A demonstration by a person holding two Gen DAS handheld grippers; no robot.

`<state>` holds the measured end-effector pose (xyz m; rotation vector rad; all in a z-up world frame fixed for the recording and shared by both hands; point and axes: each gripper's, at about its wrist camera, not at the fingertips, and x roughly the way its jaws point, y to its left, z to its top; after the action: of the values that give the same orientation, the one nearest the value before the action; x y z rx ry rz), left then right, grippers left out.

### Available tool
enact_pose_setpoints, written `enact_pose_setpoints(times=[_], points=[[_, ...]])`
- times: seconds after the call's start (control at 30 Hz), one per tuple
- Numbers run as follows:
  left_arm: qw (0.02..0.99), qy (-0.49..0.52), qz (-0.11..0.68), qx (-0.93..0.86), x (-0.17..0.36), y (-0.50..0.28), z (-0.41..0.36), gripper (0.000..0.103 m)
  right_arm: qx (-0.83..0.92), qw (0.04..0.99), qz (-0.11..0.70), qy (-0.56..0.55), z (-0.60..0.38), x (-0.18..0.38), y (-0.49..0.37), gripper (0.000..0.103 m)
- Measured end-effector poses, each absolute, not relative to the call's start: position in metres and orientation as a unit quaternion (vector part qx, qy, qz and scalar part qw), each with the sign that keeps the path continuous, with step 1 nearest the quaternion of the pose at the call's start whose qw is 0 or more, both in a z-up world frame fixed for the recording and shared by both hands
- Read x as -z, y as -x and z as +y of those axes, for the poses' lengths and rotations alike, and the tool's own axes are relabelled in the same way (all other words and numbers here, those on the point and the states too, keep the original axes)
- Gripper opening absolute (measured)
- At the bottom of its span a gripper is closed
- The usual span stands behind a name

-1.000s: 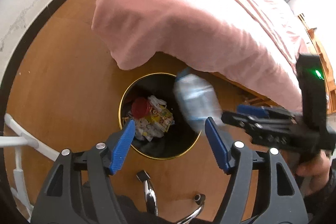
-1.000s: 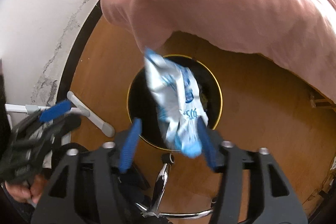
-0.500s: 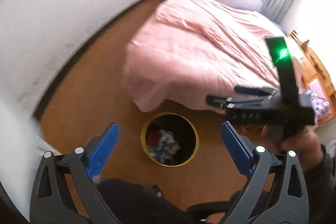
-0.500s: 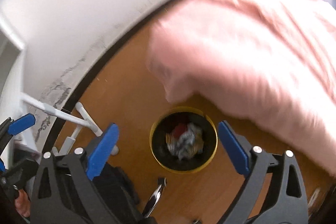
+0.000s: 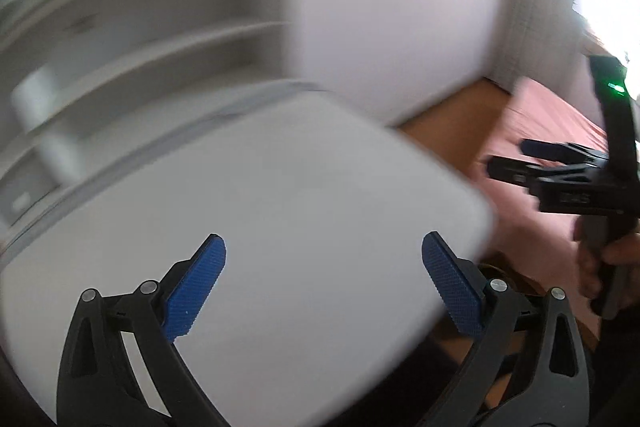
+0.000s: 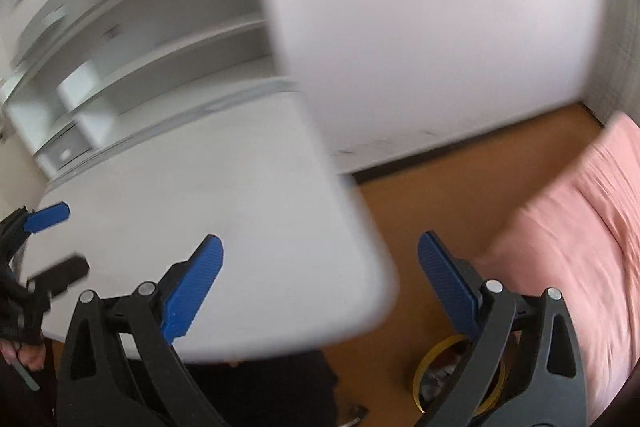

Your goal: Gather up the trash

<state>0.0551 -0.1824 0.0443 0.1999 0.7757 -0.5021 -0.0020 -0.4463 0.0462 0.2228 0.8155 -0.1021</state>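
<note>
Both of your grippers hang over the white counter (image 5: pixel 280 211) with jaws spread wide and nothing between the blue pads. The left gripper (image 5: pixel 324 291) shows only bare counter between its fingers; its jaws have just been opening, and they are empty. The right gripper (image 6: pixel 320 291) straddles the counter's rounded corner, floor ahead of it; its jaws have just been opening too, and they carry nothing.

The bin (image 6: pixel 440 367), gold-rimmed, sits low and just behind your right gripper's right finger, down on the floor (image 6: pixel 460 187) beside the pink bed (image 6: pixel 580 247). Crumpled trash (image 6: pixel 440 373) shows inside it. No loose trash shows on the counter in either view, though both pictures are smeared by motion and the shelves (image 5: pixel 140 27) beyond the left gripper are too blurred to read.

The step in hand looks like a search for the next piece. To do it well, slow your hands so the view steadies, sweep the counter and shelves ahead of the fingers, and keep the jaws wide until a piece sits squarely between the pads. Keep the two grippers apart; the right one already crowds the left's right edge.
</note>
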Motion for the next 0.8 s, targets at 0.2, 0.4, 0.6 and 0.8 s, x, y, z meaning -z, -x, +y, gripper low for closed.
enact_pose_setpoints(times=[0.2, 0.4, 0.6, 0.8], points=[[0.917, -0.051, 0.386, 0.091, -0.042, -0.061, -0.052, 0.096, -0.038, 0.912, 0.402, -0.071, -0.362, -0.048, -0.05, 0.094], [0.916, -0.003, 0.4, 0.015, -0.035, -0.049, 0.022, 0.096, -0.079, 0.908, 0.41, -0.031, -0.3, -0.047, -0.067, 0.094], [0.916, 0.005, 0.401, -0.005, -0.03, -0.037, 0.037, 0.096, -0.092, 0.907, 0.411, -0.016, -0.27, -0.051, -0.067, 0.094], [0.915, 0.008, 0.402, -0.001, -0.029, -0.041, 0.041, 0.096, -0.092, 0.907, 0.411, -0.009, -0.265, -0.051, -0.064, 0.094]])
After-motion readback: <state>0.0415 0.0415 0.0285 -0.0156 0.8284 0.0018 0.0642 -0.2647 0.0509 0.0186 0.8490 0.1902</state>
